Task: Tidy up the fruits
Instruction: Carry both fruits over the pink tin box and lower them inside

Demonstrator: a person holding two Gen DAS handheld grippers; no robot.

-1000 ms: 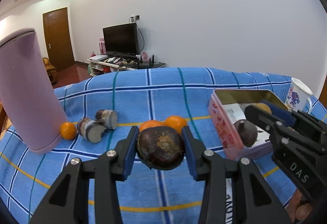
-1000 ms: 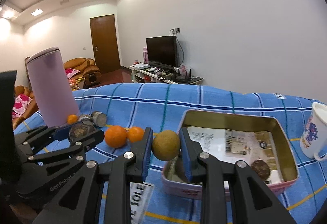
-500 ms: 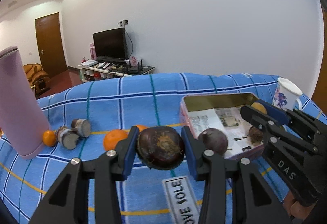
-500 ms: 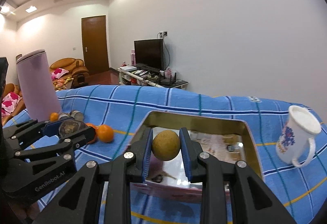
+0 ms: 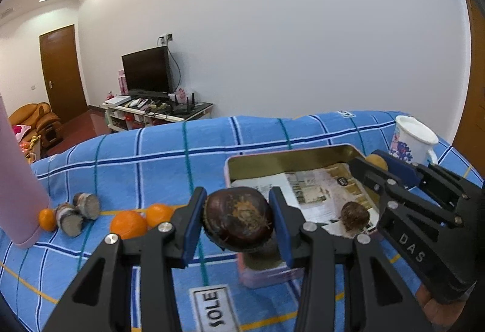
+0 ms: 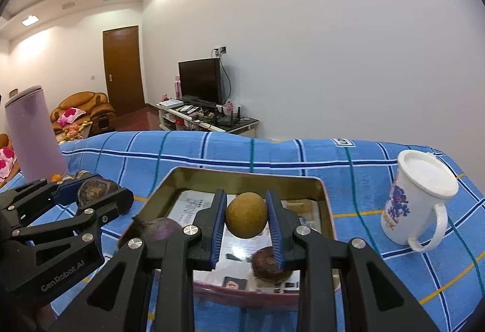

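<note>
My left gripper (image 5: pixel 238 221) is shut on a dark purple passion fruit (image 5: pixel 238 223), held above the near left corner of the pink tin box (image 5: pixel 269 271). My right gripper (image 6: pixel 246 215) is shut on a tan round fruit (image 6: pixel 246 215), held over the inside of the tin (image 6: pixel 242 172). The tin is lined with newspaper and holds a brown fruit (image 6: pixel 269 263) and a purple fruit (image 6: pixel 162 230). Two oranges (image 5: pixel 128 224) lie on the blue cloth left of the tin.
A tall pink tumbler (image 5: pixel 15 186) stands at the left, with a small orange (image 5: pixel 47 218) and two cut grey-brown pieces (image 5: pixel 78 212) beside it. A white flowered mug (image 6: pixel 415 201) stands right of the tin. The blue checked cloth (image 5: pixel 151 162) covers the table.
Both grippers have moved right and forward with their fruits. The left now hangs at the tin's near corner and the right sits further over the tin.
</note>
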